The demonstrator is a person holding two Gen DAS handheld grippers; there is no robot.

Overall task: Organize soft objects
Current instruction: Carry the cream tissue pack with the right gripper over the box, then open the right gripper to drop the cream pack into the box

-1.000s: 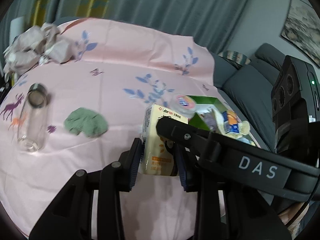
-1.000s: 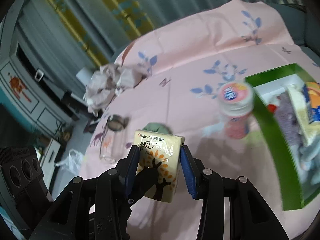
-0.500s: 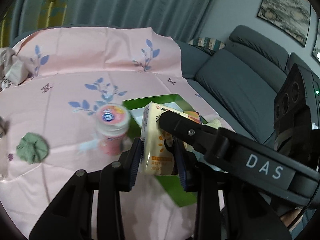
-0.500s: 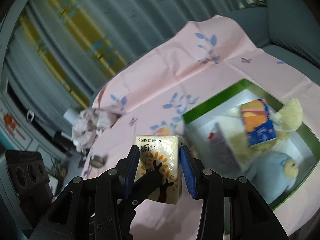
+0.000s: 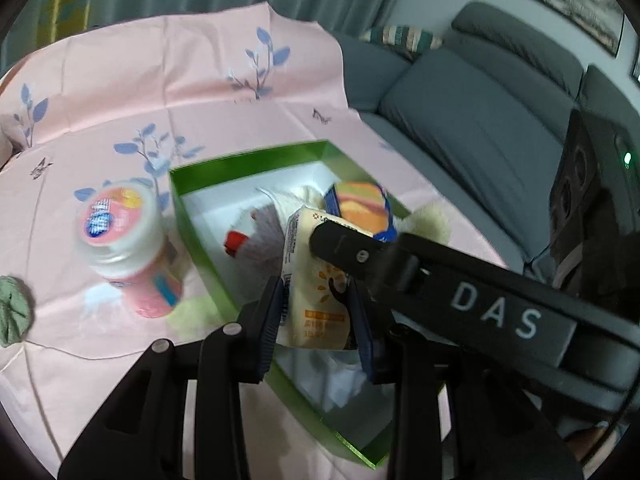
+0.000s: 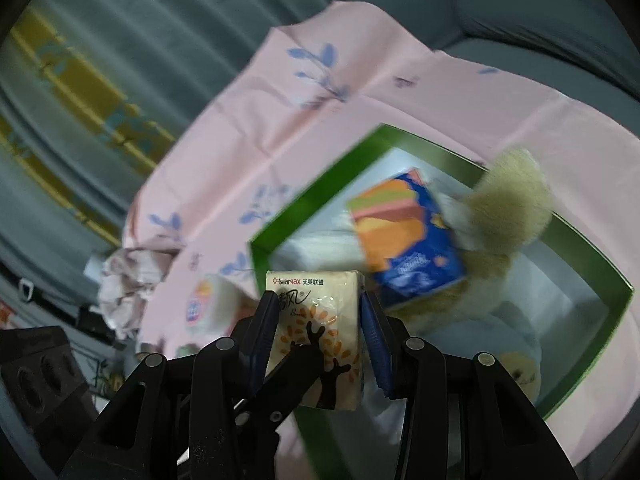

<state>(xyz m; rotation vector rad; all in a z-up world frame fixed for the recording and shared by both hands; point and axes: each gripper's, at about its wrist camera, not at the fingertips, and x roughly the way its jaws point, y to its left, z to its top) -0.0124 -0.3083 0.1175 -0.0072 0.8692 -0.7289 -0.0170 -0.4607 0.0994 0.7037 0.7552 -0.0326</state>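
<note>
Cream tissue pack (image 6: 316,332), pinched between both grippers' pads: left gripper (image 5: 320,316) and right gripper (image 6: 318,340) clamp it; green box (image 5: 208,236) lies beyond the jaws, holding a blue-orange pack (image 6: 404,240)

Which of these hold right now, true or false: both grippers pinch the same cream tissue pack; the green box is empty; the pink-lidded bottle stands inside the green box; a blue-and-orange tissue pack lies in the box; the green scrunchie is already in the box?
1. Both the left gripper and the right gripper pinch the one cream paper tissue pack. True.
2. The green cardboard box is empty. False: it holds plush toys and packs.
3. The pink-lidded plastic bottle stands inside the box. False: it stands outside, on the pink cloth.
4. A blue-and-orange tissue pack lies in the box. True.
5. The green fabric scrunchie is in the box. False: it lies on the cloth.
</note>
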